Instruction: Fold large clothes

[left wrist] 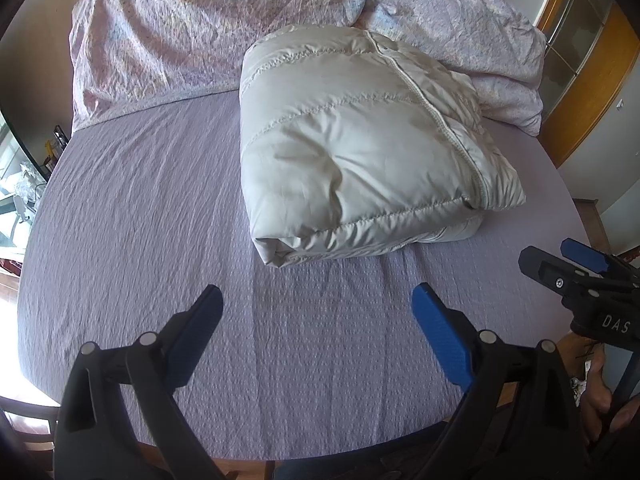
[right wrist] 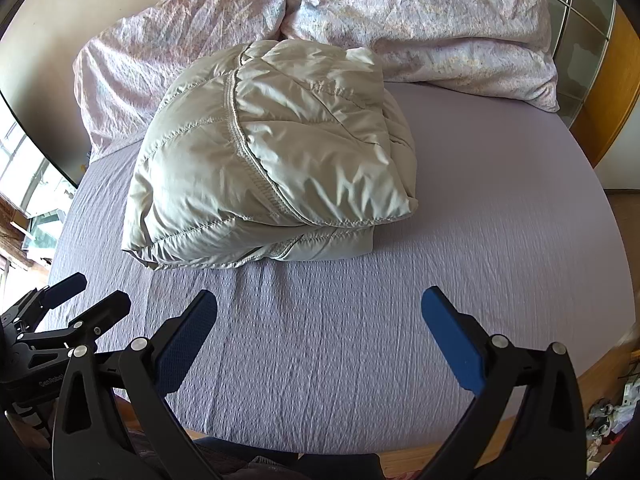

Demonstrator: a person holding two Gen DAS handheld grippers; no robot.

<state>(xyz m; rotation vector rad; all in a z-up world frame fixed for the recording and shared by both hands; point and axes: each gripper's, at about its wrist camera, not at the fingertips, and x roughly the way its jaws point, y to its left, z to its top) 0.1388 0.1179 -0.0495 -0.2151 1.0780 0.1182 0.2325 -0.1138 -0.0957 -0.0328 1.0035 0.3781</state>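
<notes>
From the left wrist view, the left gripper (left wrist: 316, 296) has its blue fingers spread wide with nothing between them, and it hangs over the crinkly purple bed sheet (left wrist: 132, 216), while the puffy cream quilted jacket (left wrist: 360, 148) lies folded in a fat bundle on the sheet ahead, in front of the pink flowery pillows (left wrist: 192, 28). From the right wrist view, the right gripper (right wrist: 320, 300) is spread wide and empty too, apart from the folded jacket that sits ahead and a bit to the left.
</notes>
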